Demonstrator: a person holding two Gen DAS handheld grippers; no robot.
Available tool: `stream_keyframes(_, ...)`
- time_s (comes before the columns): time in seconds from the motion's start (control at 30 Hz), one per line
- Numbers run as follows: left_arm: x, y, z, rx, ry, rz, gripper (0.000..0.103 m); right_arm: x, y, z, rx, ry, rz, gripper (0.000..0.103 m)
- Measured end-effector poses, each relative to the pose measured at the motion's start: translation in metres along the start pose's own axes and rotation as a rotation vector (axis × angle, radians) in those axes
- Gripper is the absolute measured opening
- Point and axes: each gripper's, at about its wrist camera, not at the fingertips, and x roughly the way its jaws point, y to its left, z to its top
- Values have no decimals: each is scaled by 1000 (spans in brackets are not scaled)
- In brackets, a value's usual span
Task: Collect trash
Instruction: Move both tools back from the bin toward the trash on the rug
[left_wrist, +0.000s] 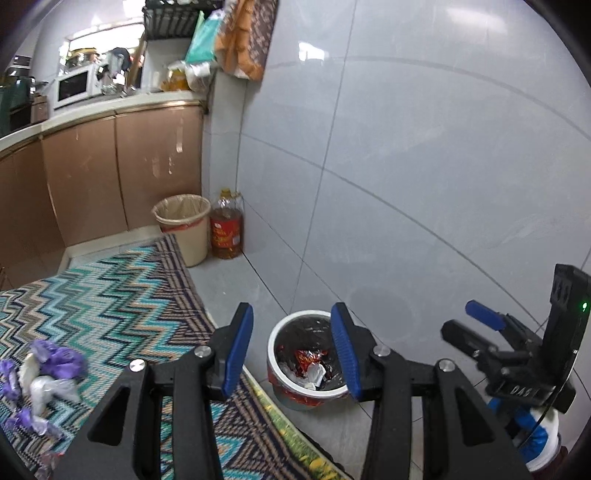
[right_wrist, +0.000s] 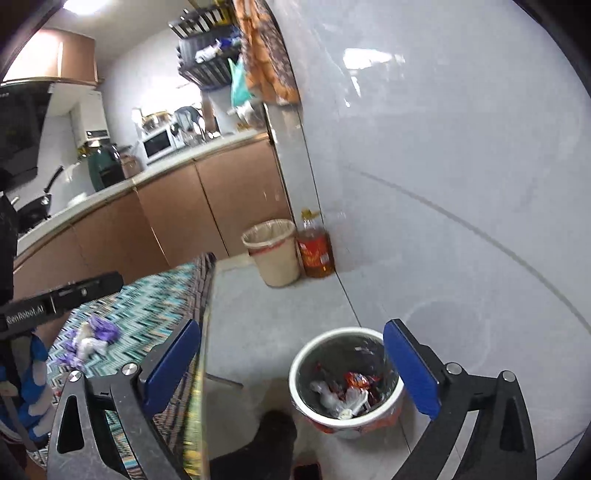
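- Right gripper (right_wrist: 291, 365) spread wide, nothing between its fingers, above the small trash bin (right_wrist: 345, 384) on the floor
- Left gripper (left_wrist: 291, 350) half open, empty
- Purple and white wrappers (left_wrist: 40, 380) lie on the zigzag tablecloth (left_wrist: 122, 295)

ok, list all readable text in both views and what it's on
"GenRobot.AI": left gripper body, right wrist view; first letter partly cut off.
"DA6": right gripper body, left wrist view; uncertain.
Oil bottle red label: blurred, unreadable.
Red wrappers in the small bin: too small.
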Motion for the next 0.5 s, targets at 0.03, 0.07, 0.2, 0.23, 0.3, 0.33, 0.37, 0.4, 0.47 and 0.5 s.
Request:
stream_keyframes(0.03,-6,4,-1,-1,-8,3,42,-6,6,2,-11,-13,3,102)
stream_keyframes(0.07,-16,6,-2,-3,-19,7,42,-11,8,5,-22,-22,9,102)
stream_keyframes(0.2,-49,23,-7,-21,-56,25,42,-33,32,13,-69,-72,46,103)
stream_keyframes(0.23,-58,28,-9,-27,-66,26,42,-39,40,15,-82,-85,62,103)
stream_keyframes(0.3,-75,40,-12,-36,-86,42,42,-47,51,18,-104,-106,86,103)
stream_keyframes(0.33,-81,45,-14,-41,-94,50,42,-50,55,20,-113,-112,96,103)
stream_keyframes(0.37,-91,54,-17,-48,-109,60,42,-53,61,21,-123,-120,108,103)
stream_keyframes(0.4,-97,60,-20,-52,-116,68,42,-55,66,23,-132,-126,119,103)
stream_keyframes(0.47,-113,74,-26,-63,-134,92,42,-57,74,25,-144,-133,137,103)
stream_keyframes(0.5,-119,81,-28,-65,-142,103,42,-58,79,26,-150,-138,150,103)
